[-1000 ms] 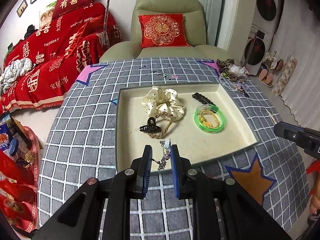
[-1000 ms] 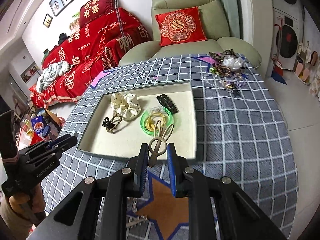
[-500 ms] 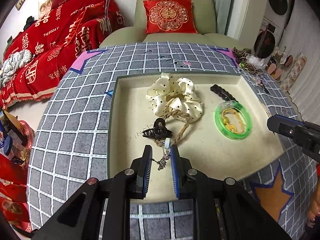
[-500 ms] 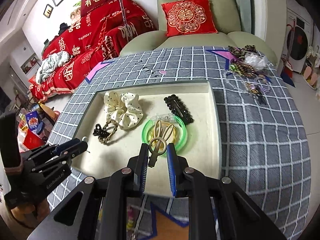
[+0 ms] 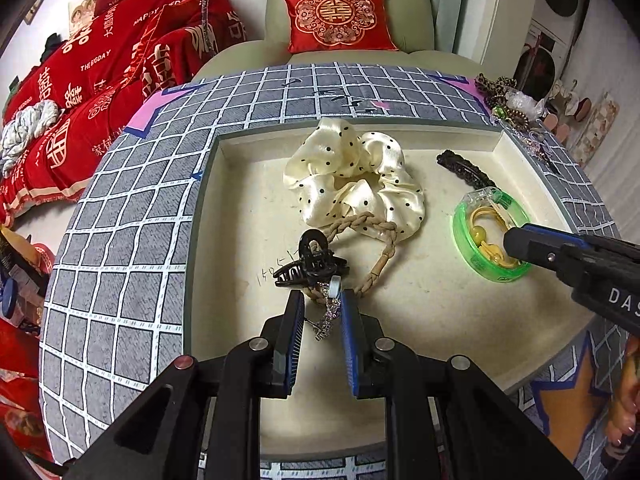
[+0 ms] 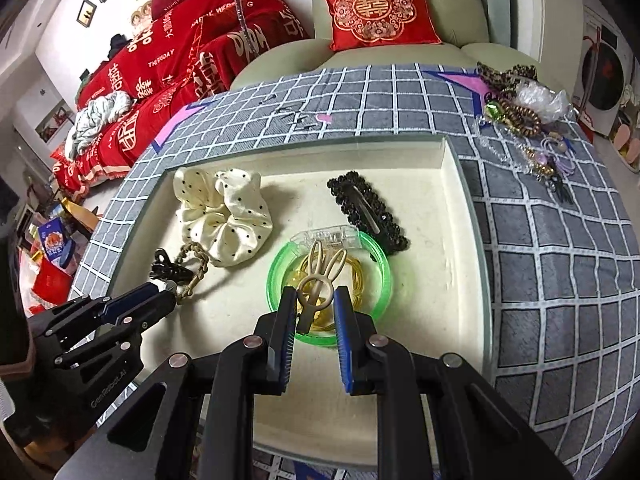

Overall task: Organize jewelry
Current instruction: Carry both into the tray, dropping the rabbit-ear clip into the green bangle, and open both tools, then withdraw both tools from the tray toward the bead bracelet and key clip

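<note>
A cream tray (image 5: 200,216) (image 6: 464,184) lies on the grey checked tablecloth. My left gripper (image 5: 322,300) is shut on a small silver chain with a pale stone (image 5: 327,318), low over the tray just in front of a black claw clip (image 5: 310,260) and a braided tie (image 5: 380,248). My right gripper (image 6: 316,296) is shut on a beige rabbit-ear clip (image 6: 320,276), directly above a green round box (image 6: 276,276) of yellow bands. A dotted cream scrunchie (image 6: 224,216) and a black beaded barrette (image 6: 368,208) also lie in the tray.
More jewelry is heaped at the table's far right corner (image 6: 520,112). Each gripper shows in the other's view, the right gripper (image 5: 516,242) and the left gripper (image 6: 168,300). Behind the table stand a green armchair with a red cushion (image 5: 336,16) and a red-covered sofa (image 6: 180,40).
Both grippers came forward and down, from the tray's near rim to low over its floor. Each still grips its piece; the right now hangs over the green box.
</note>
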The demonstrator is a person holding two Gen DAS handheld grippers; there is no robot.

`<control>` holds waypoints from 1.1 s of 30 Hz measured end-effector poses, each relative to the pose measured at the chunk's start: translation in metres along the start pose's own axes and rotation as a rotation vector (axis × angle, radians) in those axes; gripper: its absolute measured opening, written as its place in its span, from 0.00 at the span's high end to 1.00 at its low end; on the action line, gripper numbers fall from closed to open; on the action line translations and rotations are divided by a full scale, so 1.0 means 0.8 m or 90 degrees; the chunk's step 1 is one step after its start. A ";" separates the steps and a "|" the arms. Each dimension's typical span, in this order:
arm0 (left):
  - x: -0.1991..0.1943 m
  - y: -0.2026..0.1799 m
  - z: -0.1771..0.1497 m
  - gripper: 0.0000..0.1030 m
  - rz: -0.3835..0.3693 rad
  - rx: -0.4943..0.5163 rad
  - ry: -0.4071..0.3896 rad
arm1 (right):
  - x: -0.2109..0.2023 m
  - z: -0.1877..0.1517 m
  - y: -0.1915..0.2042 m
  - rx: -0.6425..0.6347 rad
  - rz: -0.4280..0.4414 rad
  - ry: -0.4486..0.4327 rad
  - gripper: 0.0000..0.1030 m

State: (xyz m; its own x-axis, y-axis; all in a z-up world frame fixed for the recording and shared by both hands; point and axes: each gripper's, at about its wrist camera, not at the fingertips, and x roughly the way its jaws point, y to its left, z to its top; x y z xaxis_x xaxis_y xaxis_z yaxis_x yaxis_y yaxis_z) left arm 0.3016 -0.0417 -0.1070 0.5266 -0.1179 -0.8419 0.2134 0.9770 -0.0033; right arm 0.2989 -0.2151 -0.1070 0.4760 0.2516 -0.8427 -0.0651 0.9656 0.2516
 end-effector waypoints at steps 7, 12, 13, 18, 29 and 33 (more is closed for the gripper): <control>0.002 -0.007 -0.001 0.74 0.016 0.018 -0.009 | 0.014 -0.001 -0.001 0.000 -0.005 0.013 0.80; 0.001 -0.013 0.000 0.74 0.037 0.033 -0.010 | 0.016 0.000 -0.001 -0.002 -0.007 0.015 0.77; 0.001 -0.014 0.000 0.74 0.040 0.034 -0.011 | 0.016 0.000 0.000 0.000 -0.006 0.016 0.69; -0.008 -0.012 0.000 0.74 0.053 0.033 -0.020 | 0.003 0.000 -0.001 0.011 0.012 -0.004 0.53; -0.031 -0.013 0.003 0.74 0.056 0.024 -0.040 | -0.056 -0.009 -0.006 0.038 0.022 -0.053 0.45; -0.041 -0.013 0.001 0.74 0.042 0.019 -0.044 | -0.070 -0.020 -0.010 0.048 0.024 -0.052 0.40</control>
State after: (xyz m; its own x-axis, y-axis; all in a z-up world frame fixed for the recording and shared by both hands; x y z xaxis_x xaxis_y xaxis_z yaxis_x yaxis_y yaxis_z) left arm 0.2826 -0.0478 -0.0787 0.5956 -0.0659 -0.8006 0.2003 0.9773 0.0686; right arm 0.2588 -0.2360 -0.0690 0.5449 0.2778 -0.7912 -0.0191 0.9474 0.3195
